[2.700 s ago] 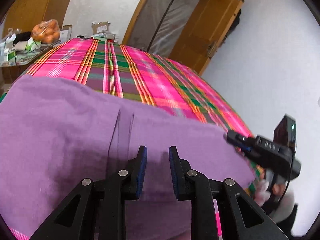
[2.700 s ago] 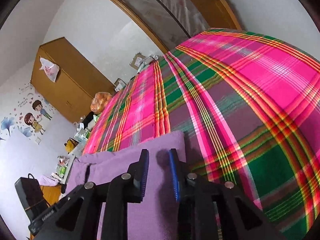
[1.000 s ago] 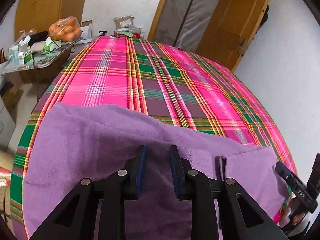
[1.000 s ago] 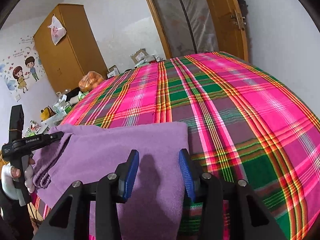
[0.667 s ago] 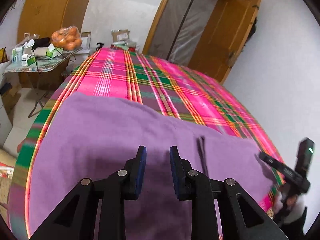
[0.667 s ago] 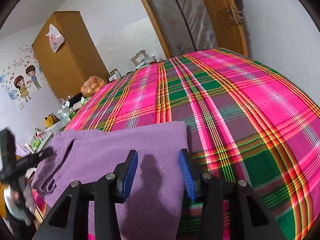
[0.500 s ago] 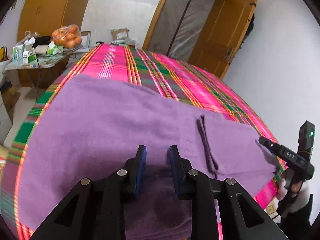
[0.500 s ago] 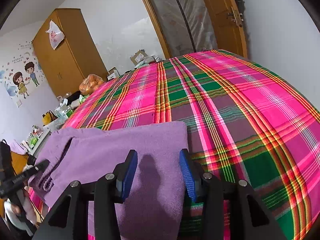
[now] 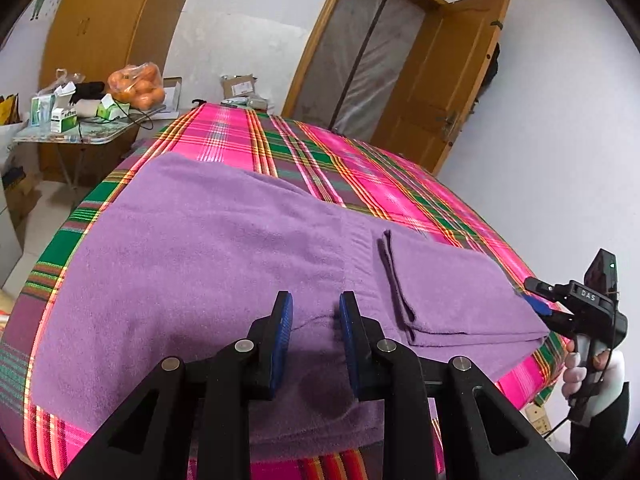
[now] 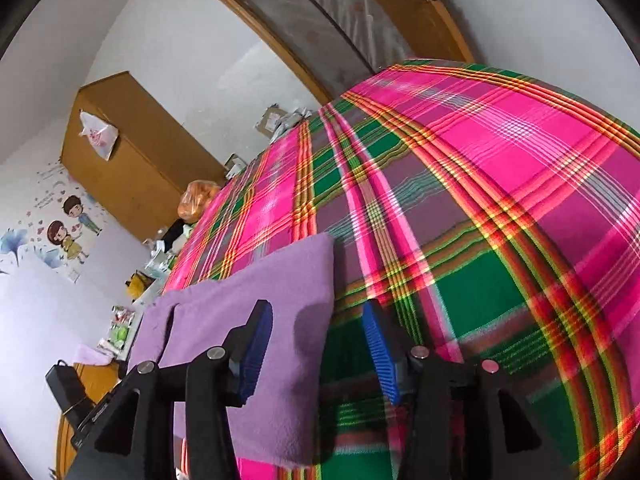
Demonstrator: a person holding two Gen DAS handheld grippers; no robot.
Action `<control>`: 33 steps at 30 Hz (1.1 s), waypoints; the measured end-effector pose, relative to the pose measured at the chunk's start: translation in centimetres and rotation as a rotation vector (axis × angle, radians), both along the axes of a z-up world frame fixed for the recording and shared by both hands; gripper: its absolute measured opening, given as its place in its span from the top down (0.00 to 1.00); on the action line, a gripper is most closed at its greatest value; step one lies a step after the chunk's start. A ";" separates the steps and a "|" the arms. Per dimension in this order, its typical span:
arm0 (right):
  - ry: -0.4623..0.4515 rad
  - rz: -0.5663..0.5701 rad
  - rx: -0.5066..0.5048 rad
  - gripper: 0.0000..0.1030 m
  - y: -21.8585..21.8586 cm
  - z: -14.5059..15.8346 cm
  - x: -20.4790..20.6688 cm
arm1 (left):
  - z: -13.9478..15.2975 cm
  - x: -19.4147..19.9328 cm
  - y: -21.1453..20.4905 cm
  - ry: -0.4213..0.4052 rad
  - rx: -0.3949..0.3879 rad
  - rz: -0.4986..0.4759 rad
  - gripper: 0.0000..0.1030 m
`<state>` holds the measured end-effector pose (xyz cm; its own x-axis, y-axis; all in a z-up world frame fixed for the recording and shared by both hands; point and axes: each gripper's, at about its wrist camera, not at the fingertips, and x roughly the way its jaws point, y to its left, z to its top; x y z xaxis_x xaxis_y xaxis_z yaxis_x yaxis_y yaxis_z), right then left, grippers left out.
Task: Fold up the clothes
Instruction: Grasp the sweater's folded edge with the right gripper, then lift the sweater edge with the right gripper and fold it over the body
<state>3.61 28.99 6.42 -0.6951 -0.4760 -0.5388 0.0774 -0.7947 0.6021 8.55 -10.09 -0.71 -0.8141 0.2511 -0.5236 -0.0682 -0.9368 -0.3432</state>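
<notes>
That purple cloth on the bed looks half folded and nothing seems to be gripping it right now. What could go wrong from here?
The purple garment hangs over the near edge of the plaid bed cover, so a tug might drag it off. The right claw has just been opening and straddles the fold's corner without pinching it; closing there may catch the cover too. The left claw stands open over loose fabric, so a grab could bunch it.

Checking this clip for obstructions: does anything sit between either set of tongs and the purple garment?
Nothing visible does. The left tongs hang open right over the purple garment, and the right tongs, just opening, straddle its corner with only plaid bedcover around.
</notes>
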 end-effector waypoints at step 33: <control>-0.108 0.107 -0.064 0.84 -2.8 -0.1 0.6 | -0.3 0.5 0.2 0.022 -0.002 0.013 0.76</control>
